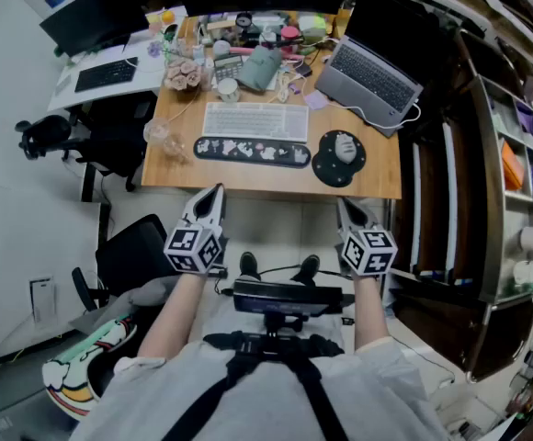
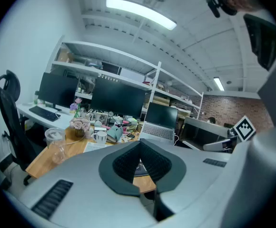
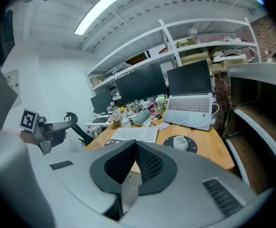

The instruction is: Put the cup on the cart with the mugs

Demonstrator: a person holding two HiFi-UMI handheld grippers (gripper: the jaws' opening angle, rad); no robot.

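Here, I held the left gripper (image 1: 215,192) and right gripper (image 1: 344,206) clenched, empty, before the desk (image 1: 377,177); the clear cup (image 1: 159,136) stood at its left edge.
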